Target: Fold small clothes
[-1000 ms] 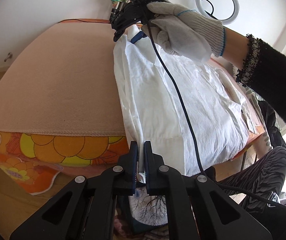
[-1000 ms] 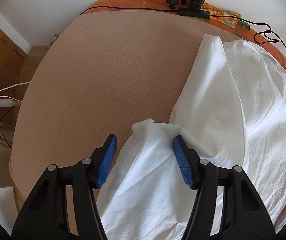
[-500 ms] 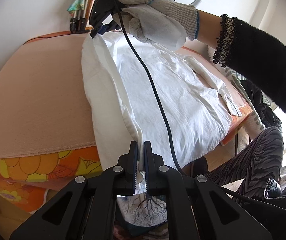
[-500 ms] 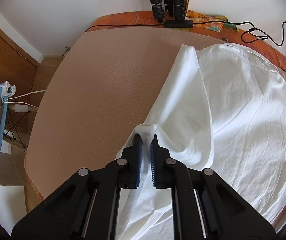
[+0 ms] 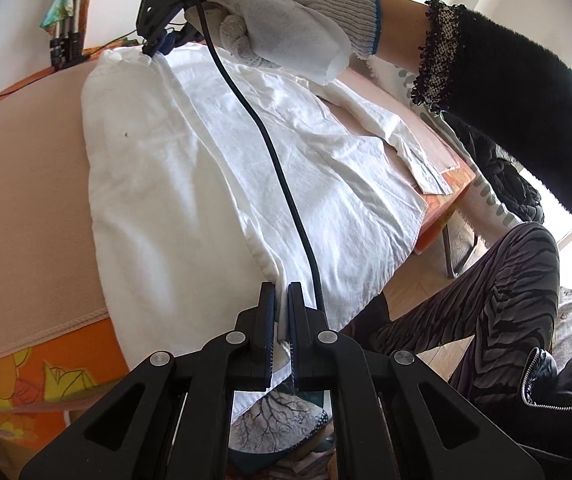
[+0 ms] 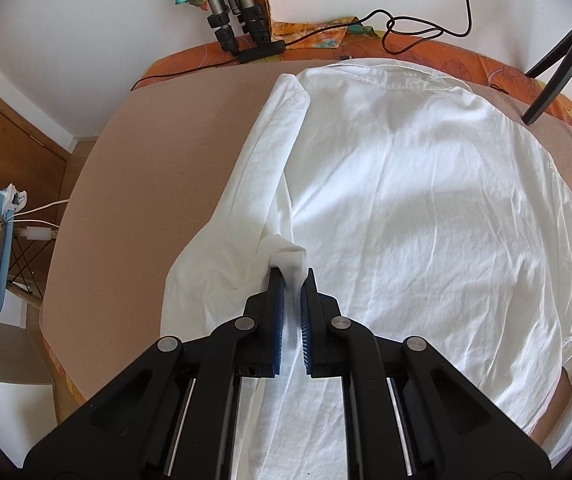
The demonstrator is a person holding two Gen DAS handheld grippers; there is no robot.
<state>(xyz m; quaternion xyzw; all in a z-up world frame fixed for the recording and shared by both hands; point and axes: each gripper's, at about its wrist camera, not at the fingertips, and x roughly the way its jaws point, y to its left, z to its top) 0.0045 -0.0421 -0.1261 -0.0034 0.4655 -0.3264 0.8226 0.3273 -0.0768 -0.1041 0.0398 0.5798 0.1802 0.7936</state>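
- Two grippers each pinch white cloth: the left gripper (image 5: 281, 300) has its jaws all but together on the hem edge of the white shirt (image 5: 214, 168), at the near side of the table.
- The right gripper (image 6: 293, 280) is likewise nearly closed, with a bunched fold of the shirt (image 6: 425, 200) squeezed between its blue pads (image 6: 280, 300); in the left wrist view it sits at the far end of the shirt (image 5: 154, 46), held by a gloved hand (image 5: 286, 20).
- A second ago the right jaws stood wide apart around a loose flap; now they are clamped on it, and the side strip of cloth has been drawn over toward the shirt's middle.
- The shirt lies flat on the beige pad (image 6: 158, 160) covering the table, collar (image 6: 385, 76) toward the far wall by the tripod legs (image 6: 238, 20).
- Its long axis runs from collar to hem, between the two grippers; one long folded band runs along its left edge in the right wrist view.
- A black cable (image 5: 270, 152) trails across the cloth.
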